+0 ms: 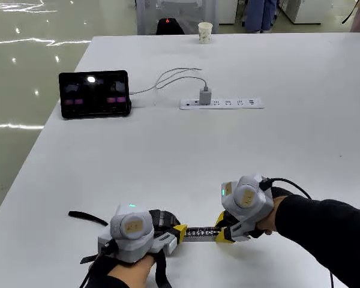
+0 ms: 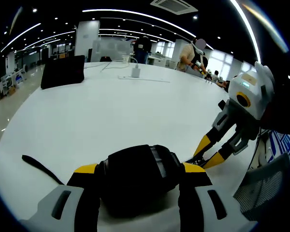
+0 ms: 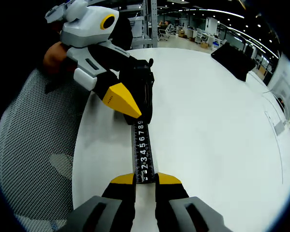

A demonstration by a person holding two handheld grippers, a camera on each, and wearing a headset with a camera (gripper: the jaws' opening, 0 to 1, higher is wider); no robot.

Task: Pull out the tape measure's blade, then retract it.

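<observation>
The white table carries a white power strip, with a charger plugged into it and a grey cable looping away leftward. Left of the power strip a dark tablet stands propped, and well behind it a paper cup stands at the far edge. Well in front of it rests the black tape measure, blade partly out, strap trailing on the surface.

An open office hall: desk rows, ceiling light strips
</observation>
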